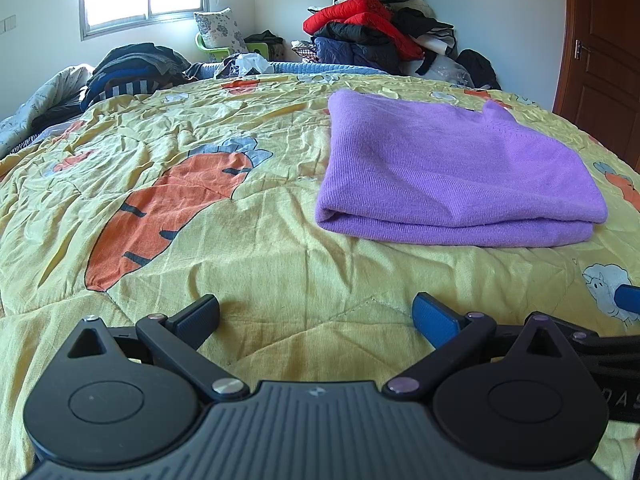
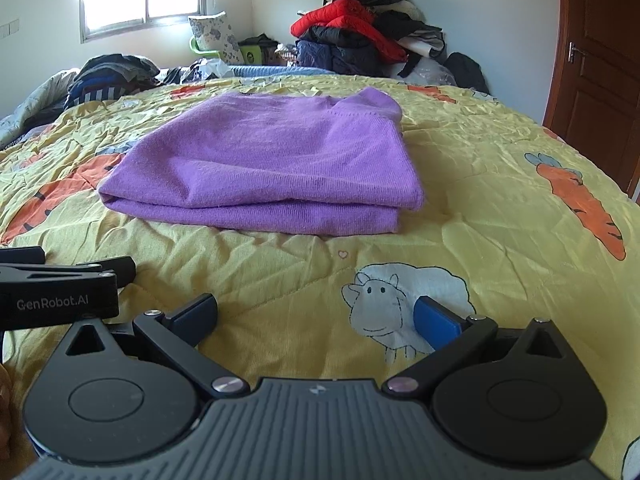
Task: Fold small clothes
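Left tool (image 1: pixel 316 316): spread wide, nothing between its blue-padded fingers (image 1: pixel 434 318); it hovers low over the yellow quilt, short of the garment.
Right tool (image 2: pixel 316 316): likewise wide apart and holding nothing; its fingers (image 2: pixel 436 320) frame the printed sheep (image 2: pixel 404 300) on the quilt.
Tools together: side by side; in the right wrist view the left tool's black body, marked GenRobot.AI, shows at the left edge, and in the left wrist view a blue finger of the right tool shows at the far right.
Purple knit sweater (image 2: pixel 272 164): folded into a flat, roughly rectangular stack of layers, lying on the bed ahead of both tools and apart from them; the folded edge faces the cameras and a collar or cuff bump sticks up at the far right corner. From the left tool it sits ahead and to the right (image 1: pixel 452 172).
Quilt (image 1: pixel 280 264): yellow and wrinkled, printed with orange carrots (image 1: pixel 168 208) and white sheep, covering the bed.
Far side of bed: a heap of dark clothes (image 1: pixel 132 70) at the left.
Corner of room: a tall pile of red, black and navy jackets (image 1: pixel 372 36) against the wall.
Background: a bright window (image 1: pixel 144 4) at the left, a brown wooden door (image 1: pixel 600 40) at the right.
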Tool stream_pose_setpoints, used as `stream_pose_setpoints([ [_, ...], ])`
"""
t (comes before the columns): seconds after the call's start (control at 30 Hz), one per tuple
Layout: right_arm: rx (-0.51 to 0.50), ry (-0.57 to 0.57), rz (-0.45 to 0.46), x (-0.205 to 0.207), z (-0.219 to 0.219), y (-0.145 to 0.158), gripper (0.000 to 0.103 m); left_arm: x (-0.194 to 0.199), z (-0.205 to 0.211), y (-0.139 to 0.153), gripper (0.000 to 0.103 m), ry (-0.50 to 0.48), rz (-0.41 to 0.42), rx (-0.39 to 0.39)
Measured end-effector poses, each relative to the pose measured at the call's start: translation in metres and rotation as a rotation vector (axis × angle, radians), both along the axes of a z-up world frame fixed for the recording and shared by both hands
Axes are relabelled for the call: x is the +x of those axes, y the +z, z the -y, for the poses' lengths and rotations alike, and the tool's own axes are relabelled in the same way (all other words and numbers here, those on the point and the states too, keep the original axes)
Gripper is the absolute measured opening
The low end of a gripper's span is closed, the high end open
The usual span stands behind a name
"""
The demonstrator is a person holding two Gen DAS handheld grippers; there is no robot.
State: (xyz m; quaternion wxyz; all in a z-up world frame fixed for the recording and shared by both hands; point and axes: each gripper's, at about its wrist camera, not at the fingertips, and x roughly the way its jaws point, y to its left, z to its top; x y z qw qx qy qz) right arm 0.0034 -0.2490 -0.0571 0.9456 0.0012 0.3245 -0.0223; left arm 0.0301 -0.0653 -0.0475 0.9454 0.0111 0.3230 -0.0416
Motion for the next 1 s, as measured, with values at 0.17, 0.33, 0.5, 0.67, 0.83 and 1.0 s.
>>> stream_pose_setpoints([
  [0.17, -0.036, -0.024, 0.018, 0.012, 0.002, 0.006, 0.103, 0.0, 0.0, 0.0, 0.103, 0.0, 0.0, 0.0],
  [0.33, -0.006, -0.039, -0.008, 0.024, 0.009, -0.001, 0.103, 0.0, 0.0, 0.0, 0.103, 0.0, 0.0, 0.001],
  [0.5, -0.009, -0.039, -0.008, 0.023, 0.007, -0.001, 0.103, 0.0, 0.0, 0.0, 0.103, 0.0, 0.0, 0.0],
  [0.67, -0.009, -0.039, -0.007, 0.023, 0.007, -0.001, 0.103, 0.0, 0.0, 0.0, 0.103, 0.0, 0.0, 0.0],
  [0.83, -0.009, -0.035, -0.007, 0.021, 0.006, -0.001, 0.103, 0.0, 0.0, 0.0, 0.103, 0.0, 0.0, -0.001],
  [1.0, -0.008, -0.035, -0.007, 0.021, 0.006, -0.001, 0.103, 0.0, 0.0, 0.0, 0.103, 0.0, 0.0, -0.001],
])
